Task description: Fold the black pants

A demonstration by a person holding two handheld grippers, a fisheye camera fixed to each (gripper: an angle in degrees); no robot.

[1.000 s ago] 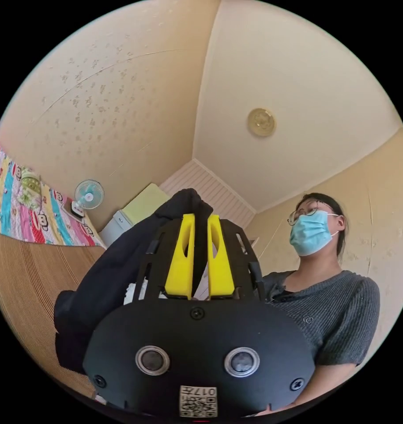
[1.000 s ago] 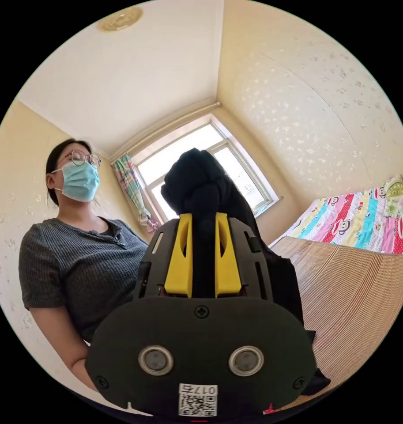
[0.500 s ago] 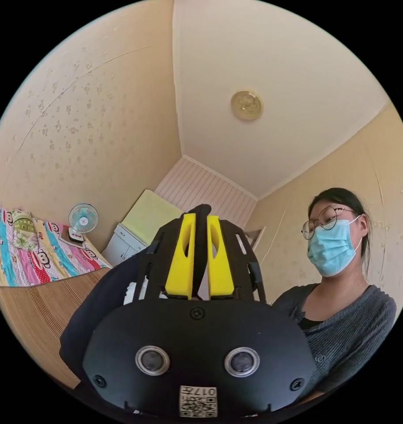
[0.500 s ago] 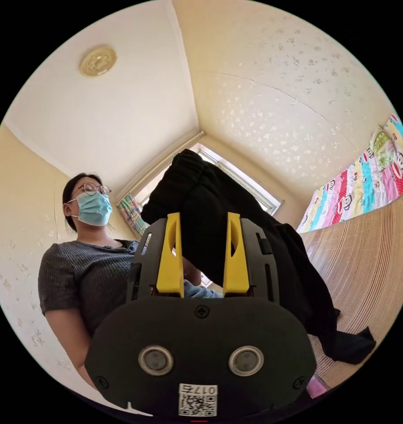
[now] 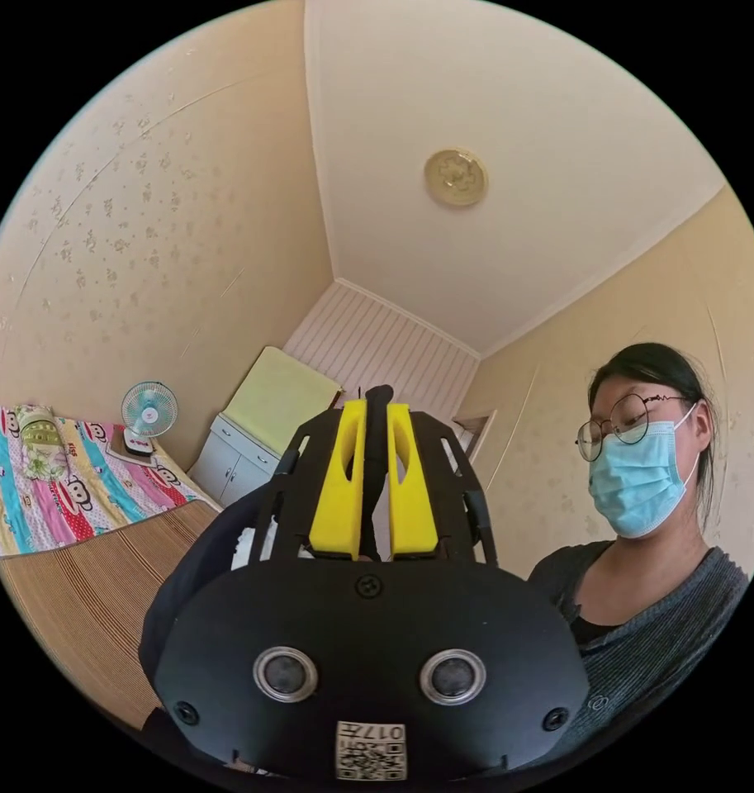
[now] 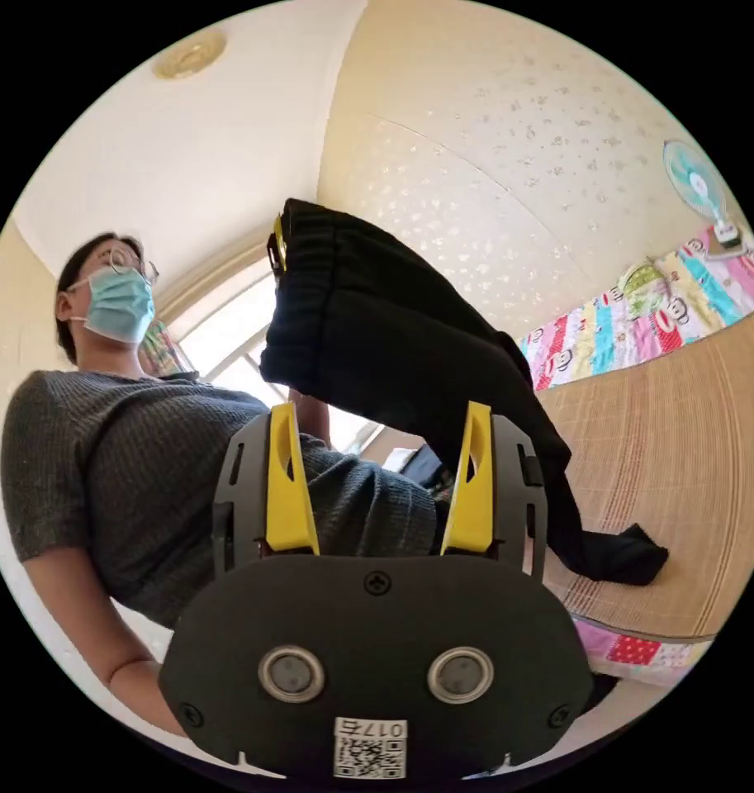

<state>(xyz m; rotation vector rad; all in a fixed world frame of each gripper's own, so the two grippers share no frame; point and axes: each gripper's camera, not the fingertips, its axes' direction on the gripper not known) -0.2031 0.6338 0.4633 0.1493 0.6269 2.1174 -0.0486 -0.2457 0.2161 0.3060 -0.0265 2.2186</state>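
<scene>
Since a second ago the right gripper (image 6: 377, 413) has spread its yellow jaws wide and let go of the black pants (image 6: 393, 330), which it had been pinching then; the jaws now stand apart with no cloth between them. Beyond that gripper, the pants hang by their waistband from a second yellow-jawed gripper that holds them at their upper edge, and they drape down across the right gripper's far jaw to a dark end lying on the woven mat (image 6: 682, 462). The left gripper (image 5: 377, 413) is clamped as before, both jaws pressing a thin fold of the pants (image 5: 377, 462), with more black cloth bulging beside its body above the mat (image 5: 79, 603). Past the mat lies a striped cartoon quilt (image 5: 46, 496), and a small fan (image 5: 149, 409) stands at the quilt's far edge near a white cabinet (image 5: 236, 462). A person in a grey knit top (image 6: 145, 471) stands close behind both grippers.
</scene>
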